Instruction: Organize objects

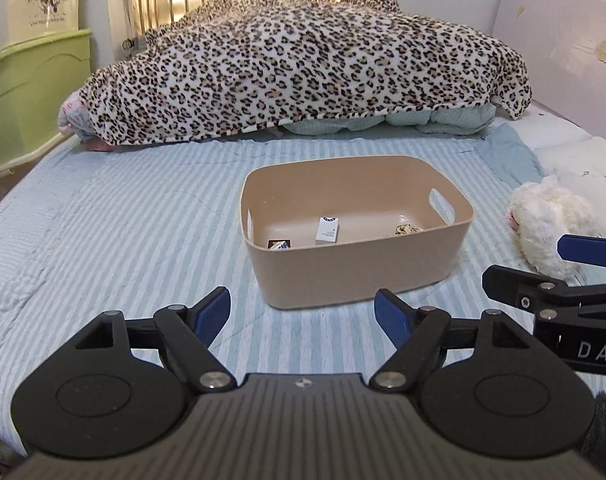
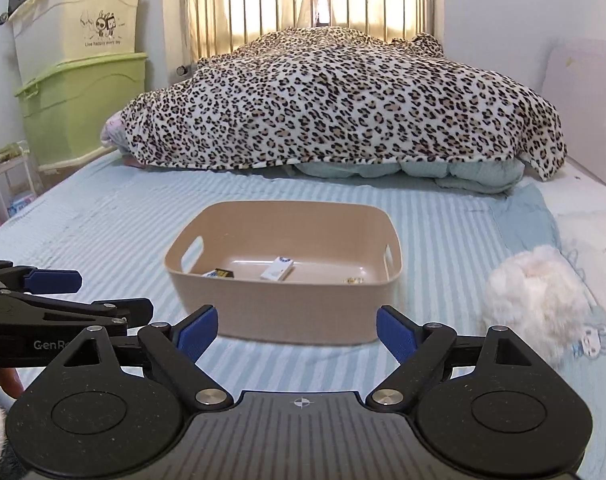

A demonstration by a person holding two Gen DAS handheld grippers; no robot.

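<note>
A tan plastic bin (image 1: 343, 276) (image 2: 287, 312) stands on the striped bed sheet ahead of both grippers. Inside lie a white box (image 1: 327, 231) (image 2: 278, 269), a small dark packet (image 1: 279, 245) (image 2: 219, 274) and a small patterned item (image 1: 407, 230) (image 2: 353, 280). A white plush toy (image 1: 543, 224) (image 2: 539, 304) lies on the sheet right of the bin. My left gripper (image 1: 303, 316) is open and empty, just short of the bin. My right gripper (image 2: 297, 332) is open and empty, also just short of the bin. Each gripper shows at the edge of the other's view.
A leopard-print blanket (image 1: 303, 68) (image 2: 343, 100) heaps over bedding at the far end of the bed. Green and cream storage boxes (image 2: 83, 80) stack at the left. A metal headboard rail (image 2: 323, 8) stands behind. A pale padded wall panel (image 1: 563, 60) runs along the right.
</note>
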